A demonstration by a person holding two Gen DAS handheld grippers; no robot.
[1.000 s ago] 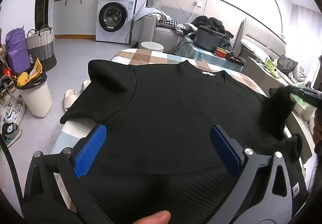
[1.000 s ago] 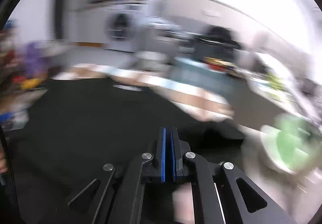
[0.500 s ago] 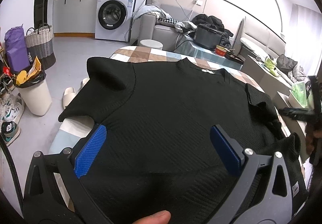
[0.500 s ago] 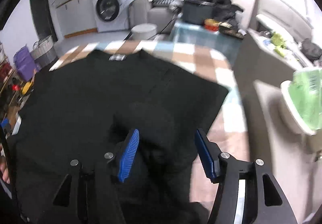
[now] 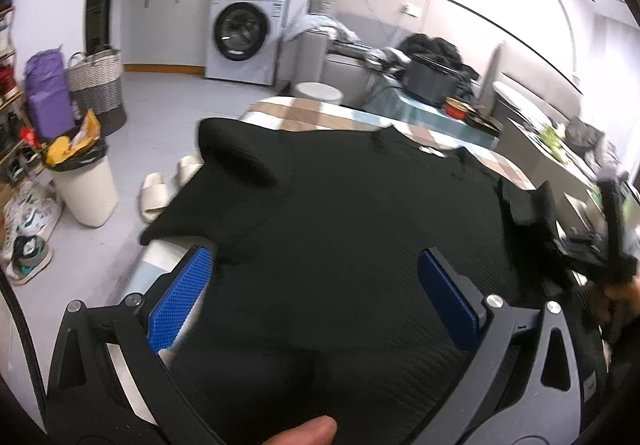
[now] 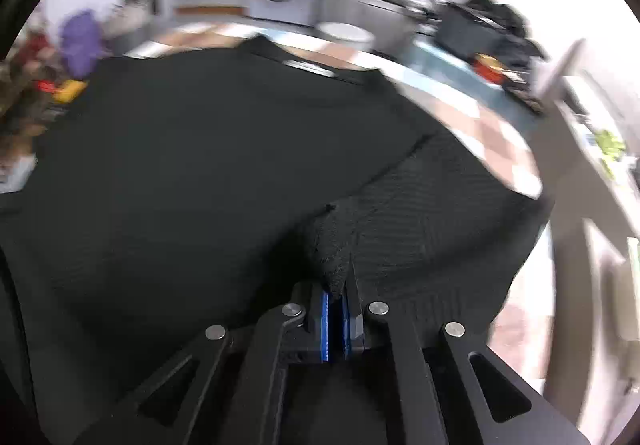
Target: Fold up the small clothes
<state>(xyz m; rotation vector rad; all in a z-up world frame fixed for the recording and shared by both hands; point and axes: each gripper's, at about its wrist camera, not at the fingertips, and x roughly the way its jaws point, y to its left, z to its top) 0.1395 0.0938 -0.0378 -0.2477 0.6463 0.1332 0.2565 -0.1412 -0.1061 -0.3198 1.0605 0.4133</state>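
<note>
Black top point(image 5: 340, 229) on checked table point(image 5: 304, 113), right gripper point(image 6: 335, 319) fingers apparently pinching its fabric, left gripper point(image 5: 316, 295) fingers wide apart.

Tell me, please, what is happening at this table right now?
A person is folding a black top spread over a checked tablecloth, using two handheld grippers. The right gripper is shut on a pinch of the fabric at the top's right sleeve. The left gripper hangs open over the lower body of the top, gripping nothing.
</note>
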